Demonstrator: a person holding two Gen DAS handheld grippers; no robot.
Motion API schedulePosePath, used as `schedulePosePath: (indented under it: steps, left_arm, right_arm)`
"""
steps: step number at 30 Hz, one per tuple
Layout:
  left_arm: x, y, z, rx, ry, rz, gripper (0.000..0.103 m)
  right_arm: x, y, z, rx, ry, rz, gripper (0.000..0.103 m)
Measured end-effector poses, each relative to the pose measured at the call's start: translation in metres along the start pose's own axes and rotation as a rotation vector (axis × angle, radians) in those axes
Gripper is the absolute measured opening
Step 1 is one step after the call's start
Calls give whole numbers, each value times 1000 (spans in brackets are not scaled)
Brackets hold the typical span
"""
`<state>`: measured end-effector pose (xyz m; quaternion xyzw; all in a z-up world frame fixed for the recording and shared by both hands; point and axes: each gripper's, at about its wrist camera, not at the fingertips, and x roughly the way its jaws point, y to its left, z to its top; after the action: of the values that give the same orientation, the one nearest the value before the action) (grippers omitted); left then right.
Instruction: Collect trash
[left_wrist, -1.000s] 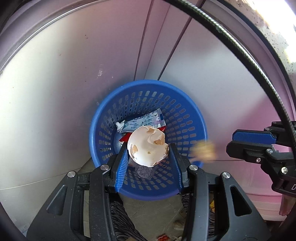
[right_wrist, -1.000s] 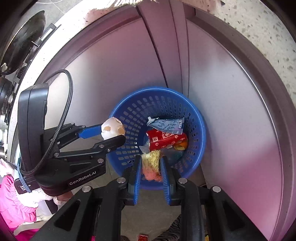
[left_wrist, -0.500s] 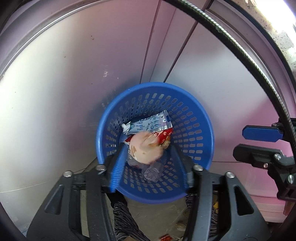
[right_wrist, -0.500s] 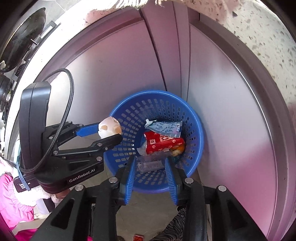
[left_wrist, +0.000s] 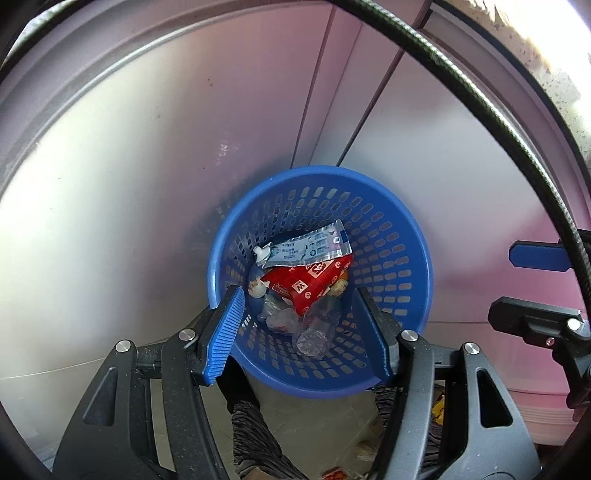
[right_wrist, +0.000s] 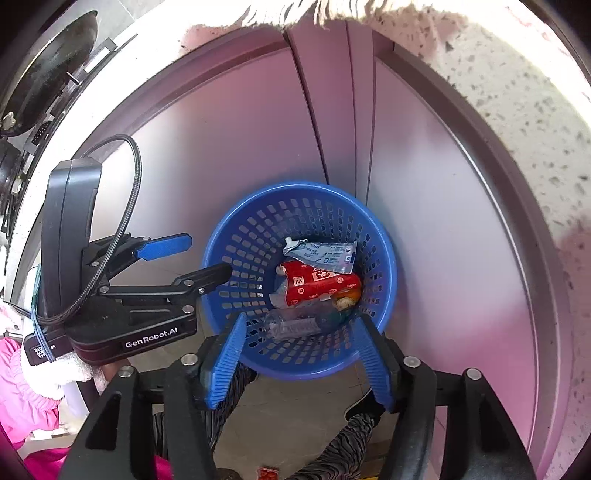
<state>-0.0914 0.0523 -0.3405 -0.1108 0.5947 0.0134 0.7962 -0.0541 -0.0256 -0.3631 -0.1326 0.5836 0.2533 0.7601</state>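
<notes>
- Left hand-held gripper (left_wrist: 301, 332) sits at six o'clock in its own view, jaws spread wide, nothing between the blue pads (left_wrist: 225, 334).
- Right hand-held gripper (right_wrist: 299, 363) is just as wide and empty, low at six o'clock in the right wrist view.
- From the right camera, the left tool shows at nine o'clock, its fingers parted beside the basket's rim.
- Just past both sets of fingers stands the blue basket (left_wrist: 410, 266), upright on the floor, holes all round its wall; it fills the centre of each view.
- Inside, nearest us, a clear plastic bottle (left_wrist: 316, 332) lies on its side.
- Over it, a red wrapper (left_wrist: 308, 282) with white print.
- At the wrapper's nine o'clock, a bit of eggshell (left_wrist: 257, 286) rests against the wall.
- At its three o'clock, a small yellowish scrap (left_wrist: 340, 286); what it is I cannot tell.
- Furthest back, a squeezed white-and-blue tube (left_wrist: 306, 249) lies across the pile.
- Behind the basket, pale cabinet doors (left_wrist: 166, 166) rise, a speckled stone edge (right_wrist: 517, 92) above them.
</notes>
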Motion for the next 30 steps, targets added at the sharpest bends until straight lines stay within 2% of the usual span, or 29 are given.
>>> schedulePosePath:
  steps: [7, 19, 26, 30]
  left_arm:
    - [-20, 7, 1, 4, -21, 2, 62]
    - [-85, 3, 16, 6, -114, -13, 62]
    - [-135, -15, 30, 51, -205, -27, 62]
    - [-166, -26, 44, 57, -276, -47, 63]
  right_arm:
    - [-13, 1, -1, -8, -16, -2, 66]
    - [-78, 5, -5, 4, -124, 38, 70]
    - [-124, 3, -3, 21, -208, 50, 71]
    - [-158, -5, -2, 45, -286, 50, 76]
